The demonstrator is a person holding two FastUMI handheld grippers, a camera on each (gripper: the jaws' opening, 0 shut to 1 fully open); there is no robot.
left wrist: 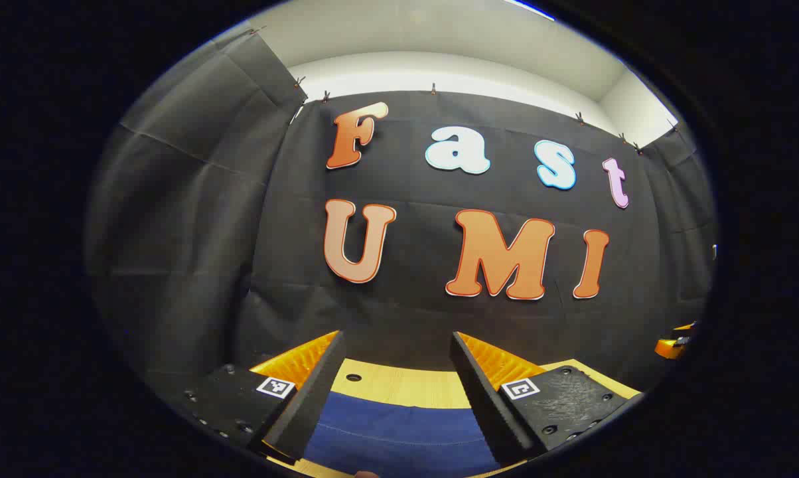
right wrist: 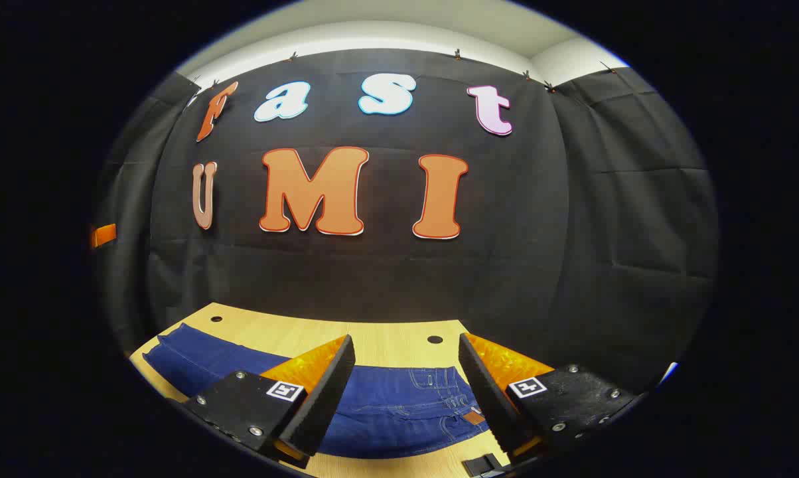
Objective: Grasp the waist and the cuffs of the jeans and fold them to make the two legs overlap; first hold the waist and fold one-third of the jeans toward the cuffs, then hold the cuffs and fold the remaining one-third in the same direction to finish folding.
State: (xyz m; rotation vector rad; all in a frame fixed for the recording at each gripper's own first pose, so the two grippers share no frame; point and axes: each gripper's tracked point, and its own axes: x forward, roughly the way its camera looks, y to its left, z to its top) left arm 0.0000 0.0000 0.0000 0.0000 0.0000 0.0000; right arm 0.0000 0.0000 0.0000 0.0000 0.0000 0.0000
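- Nearest thing in the right gripper view is the right claw (right wrist: 405, 392) itself, fingers spread wide, pinching nothing, hovering above the counter (right wrist: 386, 342).
- Jeans (right wrist: 386, 408) lie flat on that counter, right under and just ahead of it. Waist (right wrist: 449, 398) with its leather patch sits around 5 o'clock between the fingers, and the legs run off toward 9 o'clock, so the long axis goes crosswise to where the claw points.
- Left claw (left wrist: 396, 392) is spread open too, gripping nothing, with plain blue denim (left wrist: 399, 431) showing at 6 o'clock between its fingers. Can't tell from there whether that's a cuff or mid-leg.
- My guess: the right claw is the nearer one for the waist and the left takes the cuff end. Nothing's folded yet, so both probably need to drop down onto the near edge first.
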